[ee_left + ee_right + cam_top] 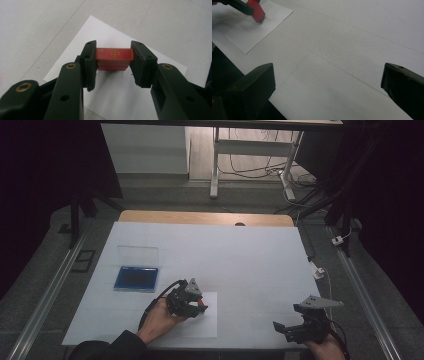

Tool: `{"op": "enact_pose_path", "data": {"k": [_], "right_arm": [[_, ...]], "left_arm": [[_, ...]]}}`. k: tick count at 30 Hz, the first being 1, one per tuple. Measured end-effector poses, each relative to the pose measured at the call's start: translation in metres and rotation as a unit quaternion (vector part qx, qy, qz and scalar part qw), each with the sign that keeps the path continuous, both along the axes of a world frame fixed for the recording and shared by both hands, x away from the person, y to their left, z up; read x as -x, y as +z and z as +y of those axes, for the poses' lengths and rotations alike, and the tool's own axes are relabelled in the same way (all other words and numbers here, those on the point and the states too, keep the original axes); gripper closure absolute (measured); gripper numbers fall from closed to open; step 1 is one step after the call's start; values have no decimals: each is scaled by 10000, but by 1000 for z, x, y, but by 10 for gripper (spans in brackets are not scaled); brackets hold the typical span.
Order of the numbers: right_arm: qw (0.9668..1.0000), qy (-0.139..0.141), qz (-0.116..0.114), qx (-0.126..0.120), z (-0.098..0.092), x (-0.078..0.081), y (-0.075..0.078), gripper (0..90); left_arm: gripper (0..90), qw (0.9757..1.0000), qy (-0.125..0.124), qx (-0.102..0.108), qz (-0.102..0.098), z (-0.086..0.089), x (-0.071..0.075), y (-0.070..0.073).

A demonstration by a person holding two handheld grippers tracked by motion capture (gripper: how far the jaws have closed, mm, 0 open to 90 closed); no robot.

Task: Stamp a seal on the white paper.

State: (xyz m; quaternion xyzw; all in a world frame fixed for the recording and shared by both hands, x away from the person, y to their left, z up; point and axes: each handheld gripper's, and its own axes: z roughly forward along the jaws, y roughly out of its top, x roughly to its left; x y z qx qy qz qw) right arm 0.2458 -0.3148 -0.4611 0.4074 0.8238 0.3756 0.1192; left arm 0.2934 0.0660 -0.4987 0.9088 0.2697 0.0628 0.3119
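My left gripper (114, 61) is shut on a red block (114, 58) with a gold character on its top face. Its pads press the block's two ends, and it hangs just over a white sheet of paper (117, 95). In the high view the left gripper (194, 306) with the red block (201, 305) is over the paper sheet (202, 322) near the table's front edge. From the right gripper view the red block (256, 11) appears at the far top left, above the paper sheet (254, 30). My right gripper (281, 326) is at the front right, jaws wide apart with nothing between them.
A blue tray (136, 278) with a clear lid (138, 255) standing behind it sits at the left of the white table cover (240, 255). A wooden table edge (200, 217) runs along the back. A white cable plug (317, 270) lies at the right edge.
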Motion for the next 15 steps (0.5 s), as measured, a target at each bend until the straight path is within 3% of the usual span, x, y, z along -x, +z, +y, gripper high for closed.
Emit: {"op": "enact_pose_path", "data": {"k": [15], "right_arm": [[10000,7,7,5,1,0,0,0]], "left_arm": [[589,9999,-17,-93,-137,-2,4,-5]]}}
